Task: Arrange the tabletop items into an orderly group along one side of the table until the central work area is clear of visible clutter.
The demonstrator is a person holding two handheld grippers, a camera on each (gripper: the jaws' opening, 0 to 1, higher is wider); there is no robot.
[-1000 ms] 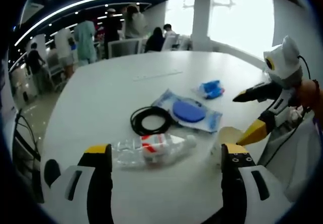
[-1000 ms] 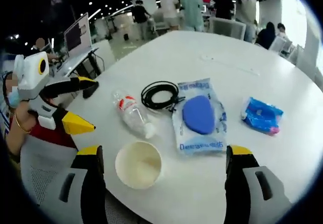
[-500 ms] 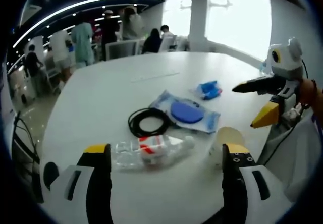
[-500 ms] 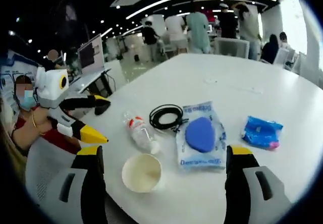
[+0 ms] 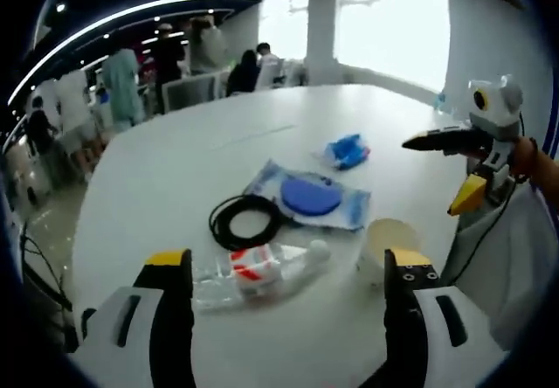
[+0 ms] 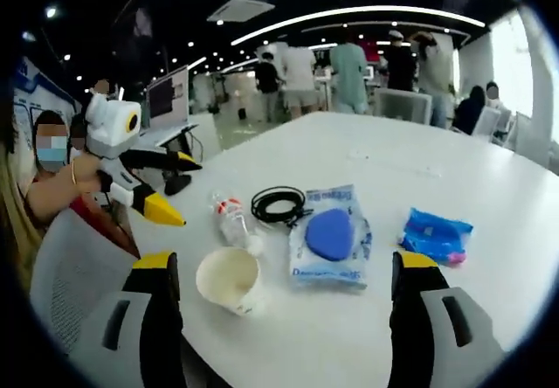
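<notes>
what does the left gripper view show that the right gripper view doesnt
Left gripper view alone: bright windows behind the table, and the right gripper held open at the table's edge.

Right gripper view alone: a monitor on a side desk, and the left gripper held open off the table's edge.

Both: the white table, the lying plastic bottle, the black cable coil, the packet with a blue disc, the blue packet, the paper cup and people standing behind.
</notes>
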